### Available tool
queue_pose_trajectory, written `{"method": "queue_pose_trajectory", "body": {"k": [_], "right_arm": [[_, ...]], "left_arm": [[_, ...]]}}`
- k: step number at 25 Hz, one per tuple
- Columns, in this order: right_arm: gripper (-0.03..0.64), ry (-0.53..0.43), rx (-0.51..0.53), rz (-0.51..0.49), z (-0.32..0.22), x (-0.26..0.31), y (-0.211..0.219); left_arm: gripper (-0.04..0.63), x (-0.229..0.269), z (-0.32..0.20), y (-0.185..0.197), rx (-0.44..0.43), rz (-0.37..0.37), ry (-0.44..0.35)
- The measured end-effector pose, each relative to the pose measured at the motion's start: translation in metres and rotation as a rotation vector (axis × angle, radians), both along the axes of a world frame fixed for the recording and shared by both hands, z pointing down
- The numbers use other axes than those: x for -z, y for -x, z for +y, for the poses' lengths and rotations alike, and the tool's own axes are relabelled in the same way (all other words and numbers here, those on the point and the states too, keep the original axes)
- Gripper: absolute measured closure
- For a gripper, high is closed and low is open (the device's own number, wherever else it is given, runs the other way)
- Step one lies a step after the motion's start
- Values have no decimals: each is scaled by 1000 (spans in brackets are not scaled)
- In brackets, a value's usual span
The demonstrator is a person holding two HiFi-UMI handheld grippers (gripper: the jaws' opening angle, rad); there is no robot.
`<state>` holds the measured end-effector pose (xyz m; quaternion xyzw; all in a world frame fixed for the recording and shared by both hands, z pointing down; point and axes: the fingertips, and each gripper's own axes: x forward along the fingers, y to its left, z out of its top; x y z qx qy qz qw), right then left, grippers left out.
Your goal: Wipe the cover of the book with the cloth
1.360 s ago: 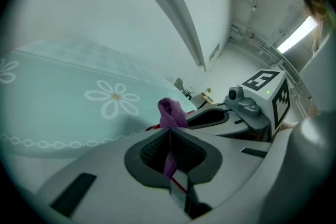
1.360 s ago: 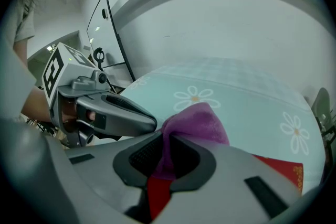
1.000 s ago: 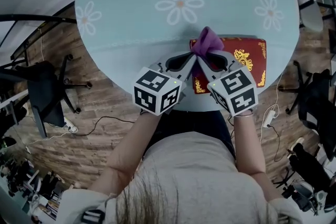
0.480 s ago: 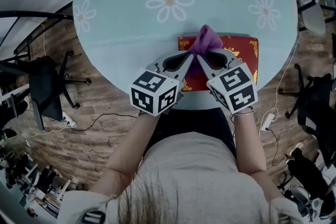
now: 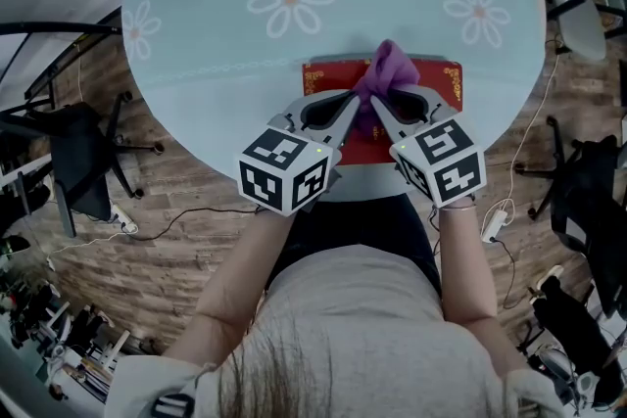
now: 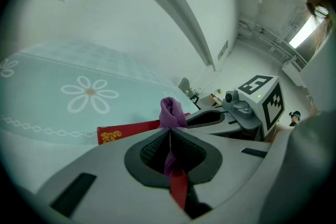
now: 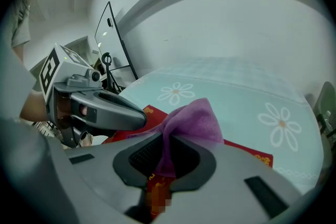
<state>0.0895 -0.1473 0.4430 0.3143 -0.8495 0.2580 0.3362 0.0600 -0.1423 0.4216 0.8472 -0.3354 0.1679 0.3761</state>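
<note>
Tightly on cloth (image 5: 390, 69): both tools (image 6: 169, 129) (image 7: 166, 135).

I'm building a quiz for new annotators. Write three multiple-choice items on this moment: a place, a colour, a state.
1. Where does the book lie? A on the floor; B on the table; C on a chair.
2. What colour is the cloth? A purple; B yellow; C white.
3. The left gripper's jaws are: A wide apart; B shut on the cloth; C shut on the book.
Answers: 1 B, it lies flat on the table; 2 A, purple in every view; 3 B, cloth pinched between closed jaws.
</note>
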Motion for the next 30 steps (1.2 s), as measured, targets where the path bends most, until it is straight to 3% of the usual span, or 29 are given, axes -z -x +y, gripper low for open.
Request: {"method": "queue_pose_trajectory", "body": {"k": [17,30], "right_arm": [[565,-6,-5,3,-2,-1,-73],[565,-26,-71,23,-3,2,-123]], "left_arm": [[569,-8,3,-63,-18,-40,8],[569,-5,2,-96,-22,-33,-13]]}}
